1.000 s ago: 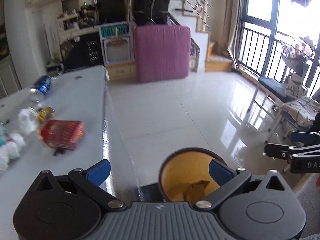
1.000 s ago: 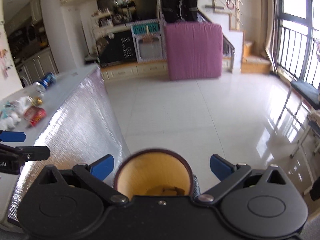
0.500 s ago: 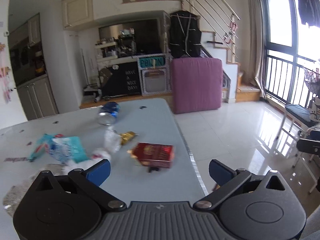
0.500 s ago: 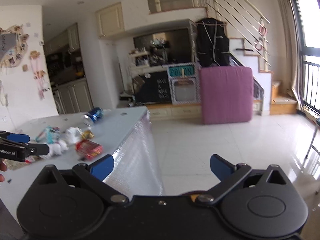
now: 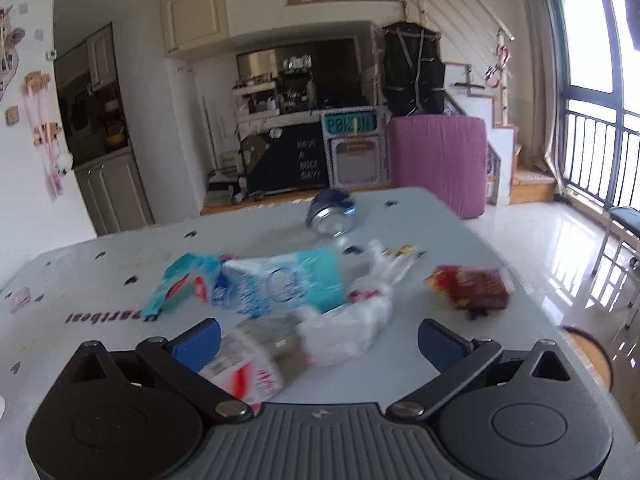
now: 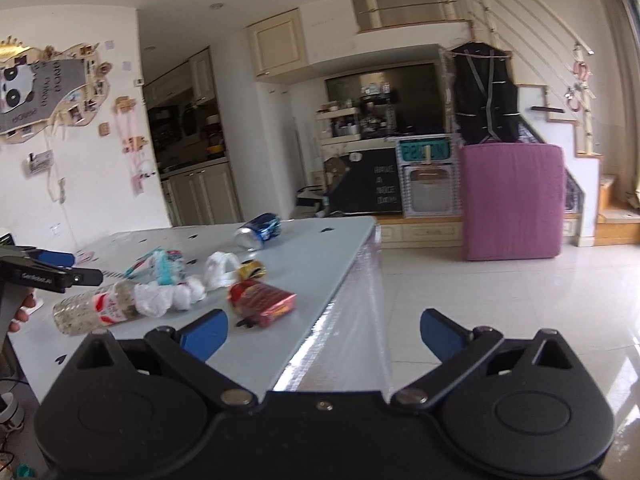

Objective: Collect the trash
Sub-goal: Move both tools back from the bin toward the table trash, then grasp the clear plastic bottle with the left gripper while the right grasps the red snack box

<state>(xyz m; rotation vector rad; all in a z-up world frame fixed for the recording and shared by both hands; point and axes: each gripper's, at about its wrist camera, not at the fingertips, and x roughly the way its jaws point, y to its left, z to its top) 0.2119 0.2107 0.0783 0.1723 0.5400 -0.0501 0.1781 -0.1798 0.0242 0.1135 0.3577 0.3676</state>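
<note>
Trash lies on a pale grey table (image 5: 120, 264): a clear plastic bottle (image 5: 244, 356) with a red and white label, crumpled white plastic (image 5: 352, 320), a teal and white wrapper (image 5: 280, 284), a red packet (image 5: 472, 288), a gold wrapper (image 5: 404, 251) and a blue can (image 5: 332, 216) on its side. My left gripper (image 5: 318, 338) is open and empty just above the bottle and white plastic. My right gripper (image 6: 324, 330) is open and empty over the table's right edge (image 6: 340, 304), near the red packet (image 6: 262, 300). The left gripper (image 6: 60, 276) also shows in the right wrist view.
The rim of a round bin (image 5: 588, 352) with a yellow inside shows on the floor beside the table's right edge. A purple mattress (image 6: 512, 200) leans upright at the back. Glossy tiled floor (image 6: 500, 292) lies to the right. A chair (image 5: 620, 232) stands by the window.
Both grippers have lifted from over the bin by the table edge and swung left toward the trash on the table. The left one now hovers over the bottle.
</note>
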